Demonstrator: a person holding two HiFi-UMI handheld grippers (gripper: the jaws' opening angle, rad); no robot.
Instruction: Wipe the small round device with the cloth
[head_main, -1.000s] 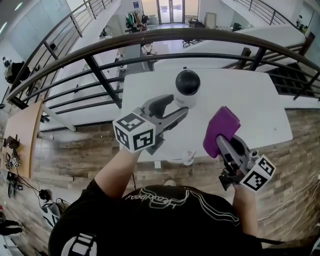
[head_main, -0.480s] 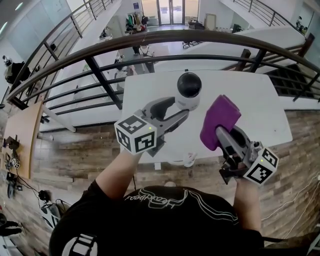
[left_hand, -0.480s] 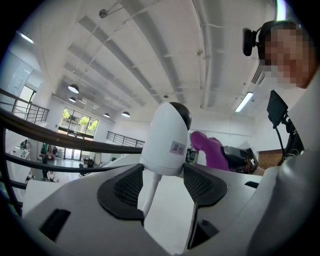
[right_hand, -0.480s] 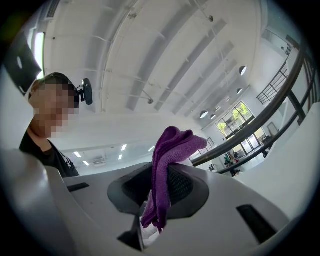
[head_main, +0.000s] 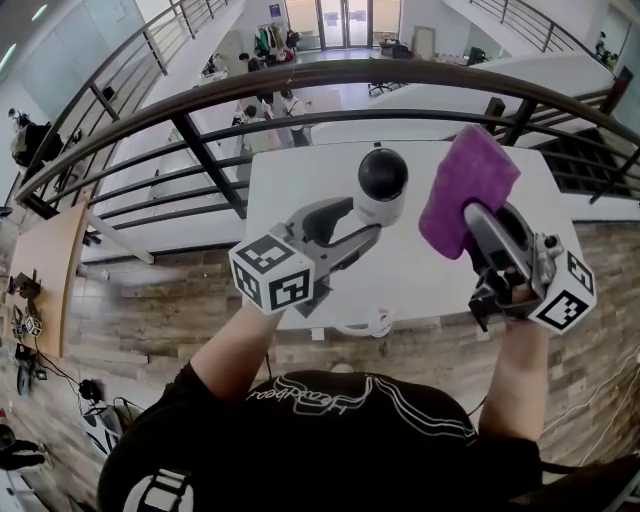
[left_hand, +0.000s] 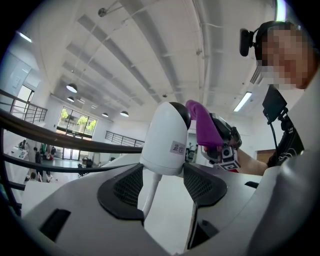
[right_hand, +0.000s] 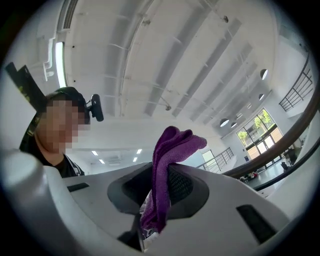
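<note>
The small round device (head_main: 381, 180), a white body with a black dome, is held off the white table (head_main: 556, 225). My left gripper (head_main: 366, 217) is shut on its white lower body; in the left gripper view both pads press the device (left_hand: 165, 137) from either side. My right gripper (head_main: 473, 220) is shut on a folded purple cloth (head_main: 466, 185), which sticks up past the jaws. The cloth hangs just right of the device, a small gap apart, at about the dome's height. In the right gripper view the cloth (right_hand: 168, 160) fills the gap between the jaws.
A dark metal railing (head_main: 200, 90) curves across behind the table, with an open atrium and people far below. A wooden floor lies under the table's near edge. The person's head and headset show in both gripper views.
My right gripper has risen with the cloth, from low at the table's front right up beside the device. The left gripper and the device have stayed in place.
</note>
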